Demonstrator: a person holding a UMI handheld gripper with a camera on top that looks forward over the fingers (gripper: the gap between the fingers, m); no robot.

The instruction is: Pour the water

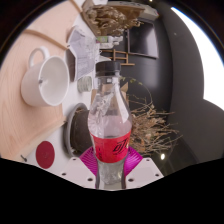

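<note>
Clear plastic bottle (pixel 110 125) stands clamped in the gripper (pixel 110 158).

the clear bottle (pixel 109 125) with the red label stands upright between the fingers of the hand-held gripper (pixel 110 163) and fills the way straight ahead toward 12 o'clock. at 10 o'clock the white cup (pixel 44 78) sits on the light table (pixel 20 120), with bare table showing around it. dry twiggy plants (pixel 152 125) crowd close beside the bottle at 3 o'clock. more dried stems in a holder (pixel 115 15) block the far side at 12 o'clock. a round red disc (pixel 45 154) lies at 8 o'clock.
</note>
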